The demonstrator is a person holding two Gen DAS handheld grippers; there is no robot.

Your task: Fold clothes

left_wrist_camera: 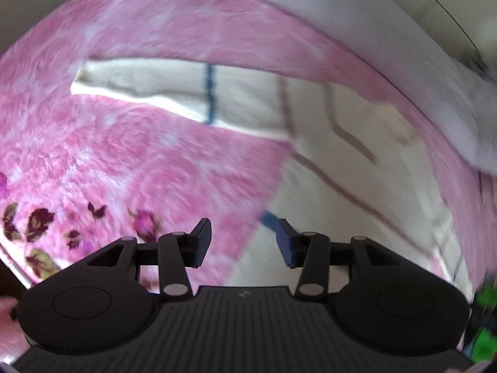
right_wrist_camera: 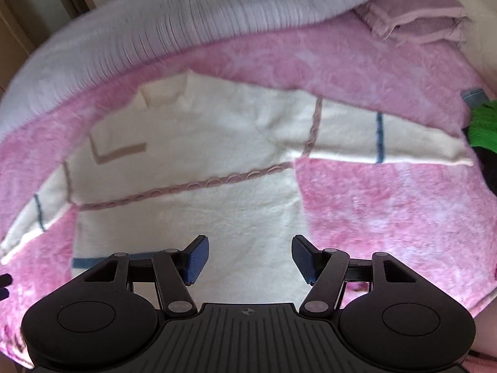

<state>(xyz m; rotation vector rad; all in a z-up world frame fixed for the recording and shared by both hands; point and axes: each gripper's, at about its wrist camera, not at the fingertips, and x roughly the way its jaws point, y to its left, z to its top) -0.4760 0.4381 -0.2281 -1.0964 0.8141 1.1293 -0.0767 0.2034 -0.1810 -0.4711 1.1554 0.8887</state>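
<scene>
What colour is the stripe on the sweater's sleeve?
Blue, a thin band across the cream sleeve of the sweater. The right wrist view shows it best.

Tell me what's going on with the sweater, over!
Left gripper and right gripper: jaws open, empty. Cream sweater spread flat on pink blanket, sleeves out, unfolded. Nothing on the sweater.

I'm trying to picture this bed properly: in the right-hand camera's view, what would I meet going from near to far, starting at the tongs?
Right tongs, open and empty → cream sweater lying flat, sleeves spread → pink fuzzy blanket → white ribbed blanket along the far edge.
</scene>
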